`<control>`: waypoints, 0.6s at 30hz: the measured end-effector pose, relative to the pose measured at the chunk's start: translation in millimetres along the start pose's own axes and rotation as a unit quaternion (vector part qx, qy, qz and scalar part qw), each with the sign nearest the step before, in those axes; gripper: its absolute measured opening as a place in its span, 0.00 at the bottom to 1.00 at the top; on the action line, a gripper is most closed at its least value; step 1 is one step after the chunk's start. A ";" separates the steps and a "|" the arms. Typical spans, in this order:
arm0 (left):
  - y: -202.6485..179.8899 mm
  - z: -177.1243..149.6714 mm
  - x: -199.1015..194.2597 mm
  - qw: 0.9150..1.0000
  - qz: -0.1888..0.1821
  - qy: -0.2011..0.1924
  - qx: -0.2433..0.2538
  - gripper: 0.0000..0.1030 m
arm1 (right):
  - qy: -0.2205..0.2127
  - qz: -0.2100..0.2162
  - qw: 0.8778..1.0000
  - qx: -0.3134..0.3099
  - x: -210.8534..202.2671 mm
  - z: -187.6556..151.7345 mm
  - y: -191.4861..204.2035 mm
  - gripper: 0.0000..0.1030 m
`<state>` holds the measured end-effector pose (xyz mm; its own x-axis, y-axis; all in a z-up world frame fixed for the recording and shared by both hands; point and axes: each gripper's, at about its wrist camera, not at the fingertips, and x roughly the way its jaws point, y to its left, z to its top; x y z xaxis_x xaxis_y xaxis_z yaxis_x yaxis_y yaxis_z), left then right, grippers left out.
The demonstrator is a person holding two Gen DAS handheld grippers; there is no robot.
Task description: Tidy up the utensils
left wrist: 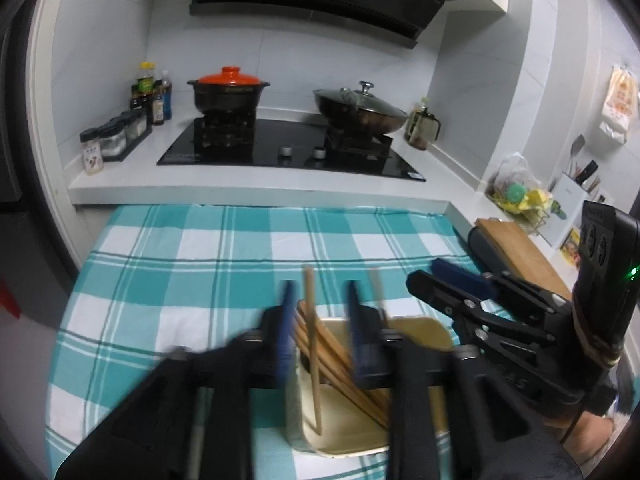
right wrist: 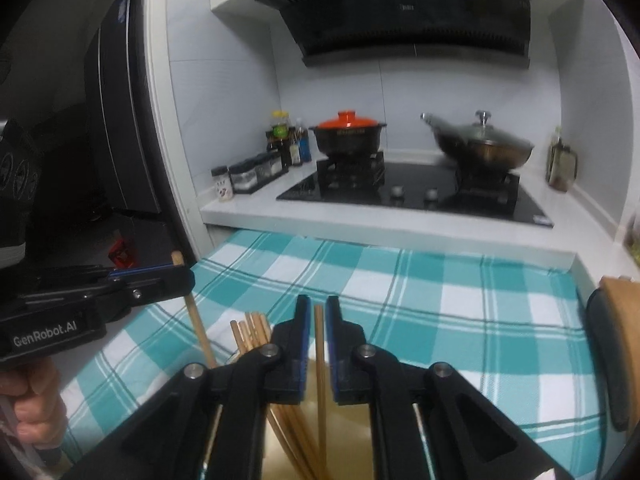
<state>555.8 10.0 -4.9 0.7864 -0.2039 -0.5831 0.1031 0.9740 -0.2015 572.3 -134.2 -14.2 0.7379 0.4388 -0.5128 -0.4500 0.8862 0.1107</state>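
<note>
A teal-and-white checked cloth (left wrist: 208, 264) covers the table before the hob. On it a cream holder (left wrist: 344, 436) carries a bundle of wooden chopsticks (left wrist: 340, 360), long axes leaning up and away from the cameras. The left gripper (left wrist: 318, 300) stands with jaws apart, one chopstick (left wrist: 312, 344) loose between them. Only the right wrist view shows the right gripper (right wrist: 318, 308), its jaws narrowly apart around another upright stick (right wrist: 320, 364)

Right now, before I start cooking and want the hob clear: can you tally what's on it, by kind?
Orange-lidded pot: 1
Glass-lidded wok: 1
Control knobs: 2
Total: 4
</note>
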 end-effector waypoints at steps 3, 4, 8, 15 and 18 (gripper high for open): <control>6.8 0.2 -21.6 0.999 0.018 -0.032 -0.006 0.74 | -0.019 0.000 0.999 0.030 -11.5 1.7 -6.8 0.58; 7.6 0.2 -29.3 0.999 0.025 -0.039 -0.002 0.80 | -0.025 -0.001 0.999 0.034 -14.8 3.0 -7.2 0.58; 0.2 -7.3 -67.4 0.994 0.073 -0.079 0.035 0.96 | -0.049 -0.023 0.998 0.042 -45.7 9.4 -9.6 0.59; -26.5 -42.6 -123.7 0.981 0.140 -0.105 0.086 1.00 | -0.081 -0.056 0.994 0.048 -116.4 1.3 7.0 0.82; -37.1 -63.6 -144.2 0.979 0.162 -0.091 0.082 1.00 | -0.073 -0.064 0.994 0.049 -142.7 -10.4 18.7 0.85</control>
<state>399.8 -3.0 36.6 0.8882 0.1244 -0.4423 -0.0844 0.9904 0.1091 453.4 -181.7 52.2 0.8541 0.3322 -0.4002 -0.3021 0.9432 0.1382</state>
